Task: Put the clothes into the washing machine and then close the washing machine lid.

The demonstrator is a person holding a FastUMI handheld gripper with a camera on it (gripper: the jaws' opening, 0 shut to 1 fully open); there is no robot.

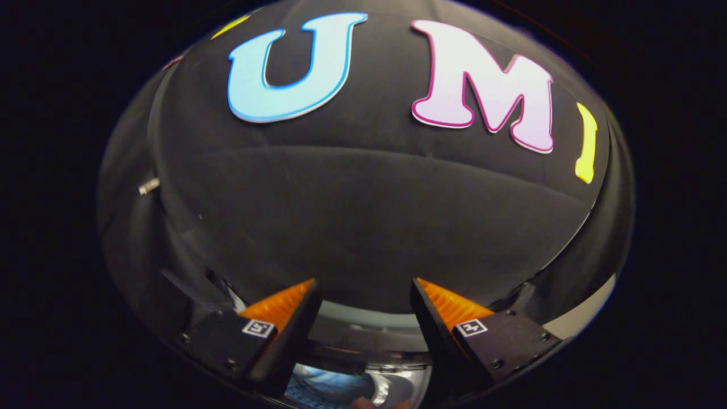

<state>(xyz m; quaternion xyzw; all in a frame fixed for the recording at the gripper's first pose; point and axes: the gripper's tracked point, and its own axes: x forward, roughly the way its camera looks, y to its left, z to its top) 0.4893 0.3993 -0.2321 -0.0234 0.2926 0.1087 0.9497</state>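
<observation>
My gripper (363, 284) is open, its two fingers spread wide with nothing between them. Below and between the fingers lies the top of the washing machine (363, 321), a pale rim with a shiny round opening (346, 386) under it. Something bluish shows inside that opening; I cannot tell what it is. The gripper points toward the booth's black cloth wall (363, 227), well above the machine.
A small metal peg (149, 186) sticks out of the dark frame left of the wall. A pale strip of surface (585, 315) shows beyond the right finger.
</observation>
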